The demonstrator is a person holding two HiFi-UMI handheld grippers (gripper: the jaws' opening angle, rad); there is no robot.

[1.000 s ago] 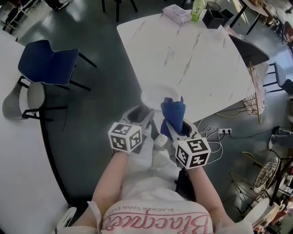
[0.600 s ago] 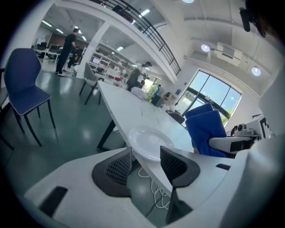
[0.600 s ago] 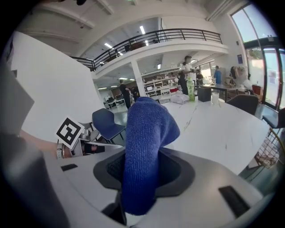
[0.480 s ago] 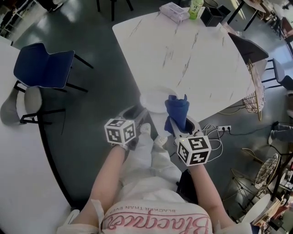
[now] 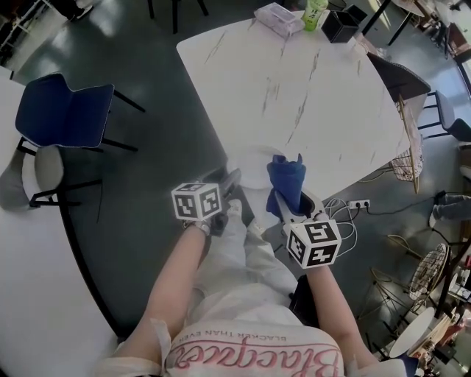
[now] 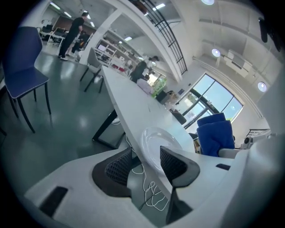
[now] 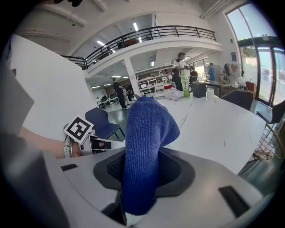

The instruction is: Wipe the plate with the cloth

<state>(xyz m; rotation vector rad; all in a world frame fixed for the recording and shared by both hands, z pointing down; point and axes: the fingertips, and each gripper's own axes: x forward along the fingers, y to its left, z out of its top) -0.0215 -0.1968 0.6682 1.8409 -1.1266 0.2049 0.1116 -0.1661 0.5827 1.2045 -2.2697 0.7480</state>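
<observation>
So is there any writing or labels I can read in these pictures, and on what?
"THAN EVE": small print on the person's shirt, seen upside down, with both ends unclear.
Big pink script next to it: begins "Blac", the rest is unclear.
Marker cubes: black-and-white square patterns, no words.
Green bottle label: too small to read.

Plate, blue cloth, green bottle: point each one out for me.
plate (image 5: 246,160), head view, bare white surface near its left rim.
blue cloth (image 7: 144,142), right gripper view, middle of the upright fold.
green bottle (image 5: 316,15), head view, on its body.
</observation>
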